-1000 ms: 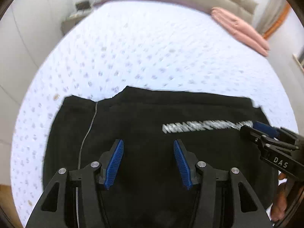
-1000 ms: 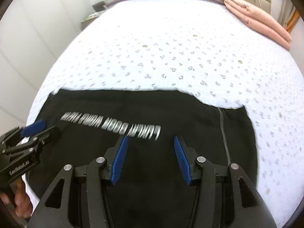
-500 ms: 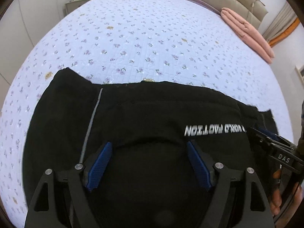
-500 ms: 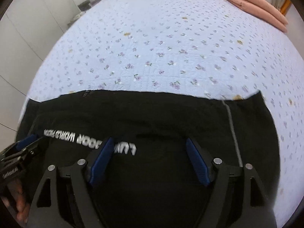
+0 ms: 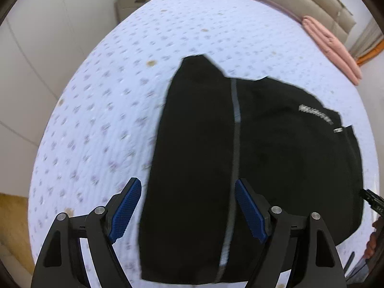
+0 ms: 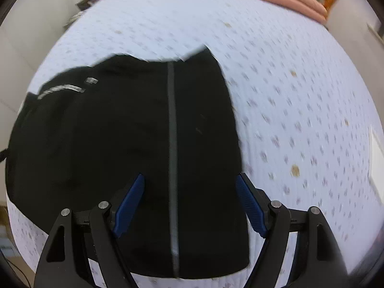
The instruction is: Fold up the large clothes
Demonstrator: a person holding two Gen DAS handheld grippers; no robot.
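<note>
One black garment (image 5: 276,158), one bed (image 5: 134,76), two pink pillows (image 5: 331,45), one nightstand (image 5: 134,2), two tools

surface: bed (image 5: 192,24), pale quilted cover with small floral print | on it: black garment (image 5: 276,156), folded, lying flat near the front edge, grey stripe and white lettering showing | far end: pink bedding (image 5: 331,48), folded, at the headboard, well apart from the garment

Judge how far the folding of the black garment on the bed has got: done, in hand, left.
Done: the black garment lies doubled on the bedspread, its grey stripes showing at both ends. In hand: nothing; the left claw and right claw hang open over opposite ends. Left: probably folding those ends inward.
</note>
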